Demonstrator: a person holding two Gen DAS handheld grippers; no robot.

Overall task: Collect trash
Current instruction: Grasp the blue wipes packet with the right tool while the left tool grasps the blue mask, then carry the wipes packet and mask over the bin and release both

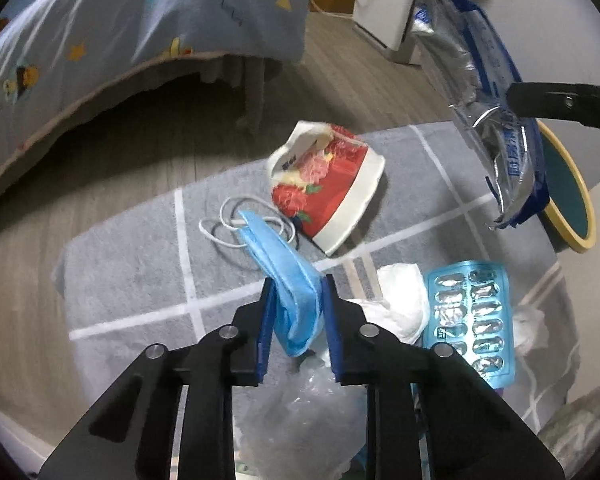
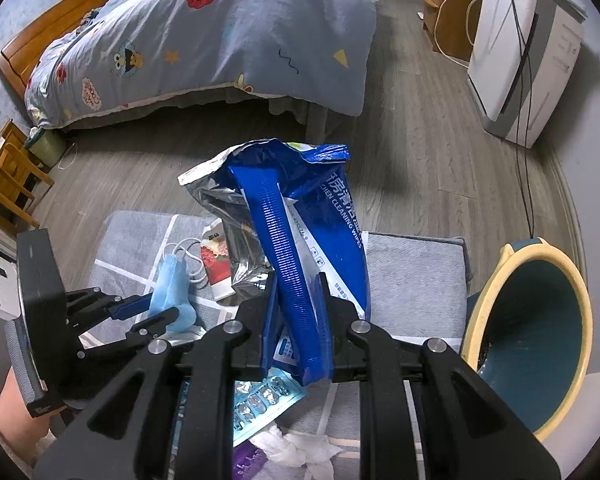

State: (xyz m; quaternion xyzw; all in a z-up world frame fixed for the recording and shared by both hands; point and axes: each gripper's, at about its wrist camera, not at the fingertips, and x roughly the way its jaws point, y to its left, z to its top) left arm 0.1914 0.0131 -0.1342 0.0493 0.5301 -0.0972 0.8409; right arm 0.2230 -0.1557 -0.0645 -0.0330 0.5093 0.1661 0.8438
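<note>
The right gripper (image 2: 296, 312) is clamped on the wipes packet (image 2: 332, 216), the largest piece of trash here. The packet stands up from the jaws with its long axis running up and away, torn silver mouth at the far end. The bin (image 2: 500, 292) sits just to the right of this gripper, its open mouth tilted toward the camera, near the right edge of the grey rug (image 2: 412, 276). That makes the right hand plainly the nearer of the 2 to the bin; I judge the coming move to be a short swing right to carry the packet over the rim.

The left gripper (image 1: 298, 312) has its pads pressed on a folded blue face mask (image 1: 284, 264), which is still low over the rug. The mask's long axis runs away from the jaws toward its white ear loops at the far left. From this hand the bin (image 1: 580, 200) lies far right, beyond the hanging packet (image 1: 496, 120).

Still lying on the rug: a crushed red paper cup (image 1: 332, 184), a blister pack (image 1: 472, 320), white tissue (image 1: 404, 304).
</note>
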